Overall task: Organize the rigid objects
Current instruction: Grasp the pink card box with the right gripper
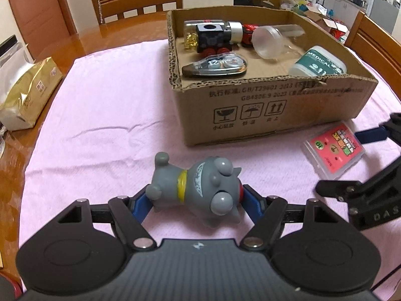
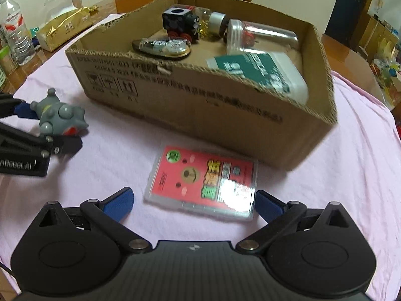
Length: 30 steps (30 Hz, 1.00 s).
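Now, from my left wrist, my left gripper (image 1: 195, 200) is clamped on the grey toy (image 1: 198, 190), blue pads pressed on its two sides as it lies on the pink cloth (image 1: 100, 115). Bare cloth runs between the toy and the near wall of the box (image 1: 263, 110), whose torn rim stands higher than the toy. Left of the box the cloth is free out to the gold packet (image 1: 27, 95) at the table edge. The card case (image 1: 333, 150) lies just beside the box's near right corner.

From my right wrist, my right gripper (image 2: 193, 205) stands open, its pads flanking the near end of the card case (image 2: 205, 183) without squeezing it; one pad looks to be at its edge. The box wall (image 2: 200, 115) rises close behind the case. At far left, the toy (image 2: 59, 119) sits in my other gripper, well apart from the case.
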### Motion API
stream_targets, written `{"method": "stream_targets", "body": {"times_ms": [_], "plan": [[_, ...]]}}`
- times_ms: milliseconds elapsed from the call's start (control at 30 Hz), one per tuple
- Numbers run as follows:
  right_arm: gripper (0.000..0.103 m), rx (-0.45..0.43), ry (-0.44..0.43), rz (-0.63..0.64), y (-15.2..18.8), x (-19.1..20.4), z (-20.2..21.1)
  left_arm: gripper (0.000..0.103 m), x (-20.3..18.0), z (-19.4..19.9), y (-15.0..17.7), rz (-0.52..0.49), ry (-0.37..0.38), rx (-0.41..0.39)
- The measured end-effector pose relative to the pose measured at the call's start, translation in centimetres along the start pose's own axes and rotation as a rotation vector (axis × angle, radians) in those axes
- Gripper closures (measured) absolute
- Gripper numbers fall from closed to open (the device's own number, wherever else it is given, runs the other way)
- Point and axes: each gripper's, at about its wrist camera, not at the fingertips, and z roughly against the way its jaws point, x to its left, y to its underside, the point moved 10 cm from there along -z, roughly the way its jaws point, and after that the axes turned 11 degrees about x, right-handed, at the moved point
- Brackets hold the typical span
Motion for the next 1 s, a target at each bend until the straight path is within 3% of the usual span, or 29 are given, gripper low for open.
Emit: {"method": "stream_targets", "body": {"times_ms": [367,500,867,1000], "plan": [[0.0,-0.031,0.015,-0.054,-1.8,-0.3,-0.4,0.029,-0.1,-0.1,-0.2,-0.006,0.016,-0.002],[0.008,-0.047,0.031,-0.085,-2.1,-0.4,-0.2,0.028,-0.1,-0.1,-0.3,-0.009,0.019,-0.002],[0.005,-0.036,0.024,-0.123,-1.7,-0.2,-0.2,0.027,-0.2,-0.3,-0.5,-0.038,0.013,-0.001],[0.01,-0.036,0.043,-0.1,-1.6,0.2,0.0,0.028,-0.3,-0.2,-0.5,-0.055,0.006,0.0]]}}
